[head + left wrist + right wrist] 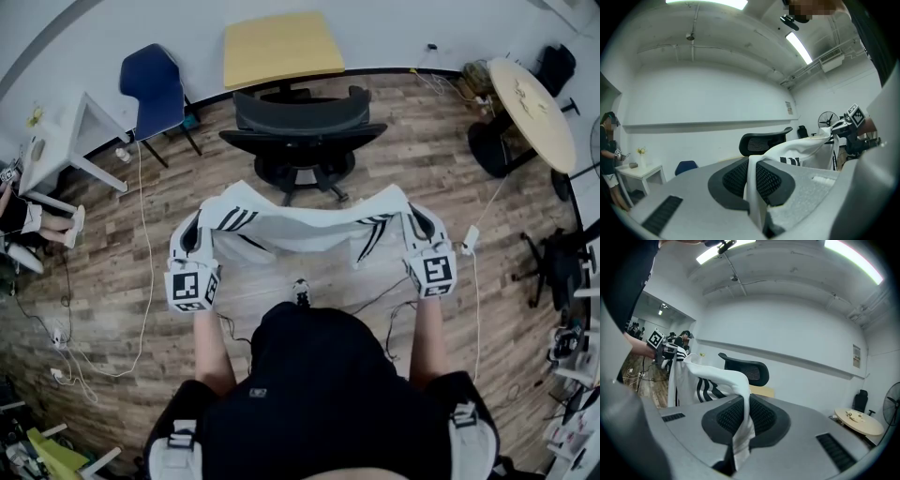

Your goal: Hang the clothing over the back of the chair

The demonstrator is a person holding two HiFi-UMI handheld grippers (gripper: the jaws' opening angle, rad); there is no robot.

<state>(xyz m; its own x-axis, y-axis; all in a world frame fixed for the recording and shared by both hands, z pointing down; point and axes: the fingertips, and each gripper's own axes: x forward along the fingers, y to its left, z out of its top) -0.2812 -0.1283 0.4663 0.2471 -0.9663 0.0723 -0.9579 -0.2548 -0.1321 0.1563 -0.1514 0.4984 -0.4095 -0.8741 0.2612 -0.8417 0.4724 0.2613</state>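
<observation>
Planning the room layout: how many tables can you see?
3: a yellow table behind the black chair, a white table at left, a round table at right. Others may be hidden past the edges.

No words or numbers could be read. A small notice (856, 354) was fixed to the white wall, its print too small to be made out. Only square black-and-white patterns, no letters, were borne on the left marker cube (191, 287) and the right marker cube (435, 274).
</observation>
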